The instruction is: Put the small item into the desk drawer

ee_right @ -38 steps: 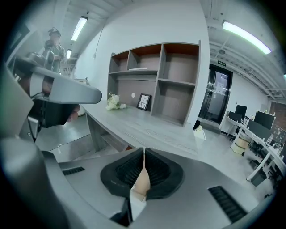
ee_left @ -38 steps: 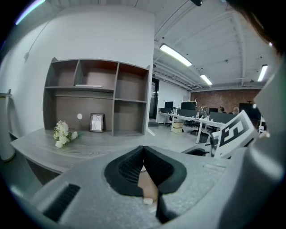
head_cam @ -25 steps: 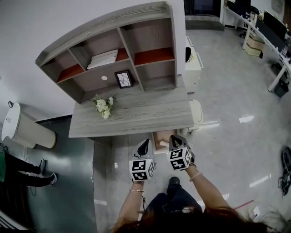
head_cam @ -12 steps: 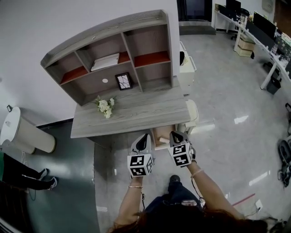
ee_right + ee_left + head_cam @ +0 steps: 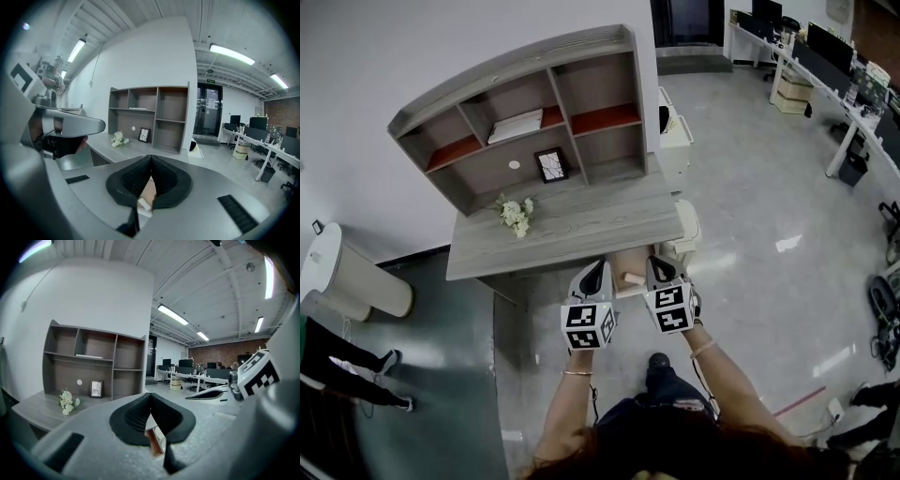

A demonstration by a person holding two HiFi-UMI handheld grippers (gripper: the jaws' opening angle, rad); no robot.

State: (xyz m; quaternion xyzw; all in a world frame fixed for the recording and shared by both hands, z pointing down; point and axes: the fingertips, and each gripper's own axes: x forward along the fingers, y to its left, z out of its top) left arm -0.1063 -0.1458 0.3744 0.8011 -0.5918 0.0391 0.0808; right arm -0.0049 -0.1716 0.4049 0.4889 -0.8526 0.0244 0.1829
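Note:
The desk drawer [image 5: 629, 262] stands pulled out under the front right of the grey desk [image 5: 572, 230]. A small pale item [image 5: 631, 277] lies inside it. My left gripper [image 5: 599, 270] hovers just left of the drawer, jaws shut and empty. My right gripper [image 5: 657, 266] hovers at the drawer's right side, also shut with nothing held. In the right gripper view the pads [image 5: 161, 180] meet, and below them the small item [image 5: 144, 203] shows on the tan drawer bottom. In the left gripper view the gripper [image 5: 150, 398] is closed, with a drawer edge [image 5: 155, 442] below.
A hutch [image 5: 534, 112] with open shelves stands on the desk, holding a picture frame [image 5: 549, 165]. White flowers [image 5: 516, 214] lie on the desktop. A white bin [image 5: 347, 277] stands at the left, a white cabinet [image 5: 675, 131] to the right. A person's legs [image 5: 342, 366] show at far left.
Both grippers have drifted slightly up toward the desk front and stay shut. The small item lies in the open drawer throughout.

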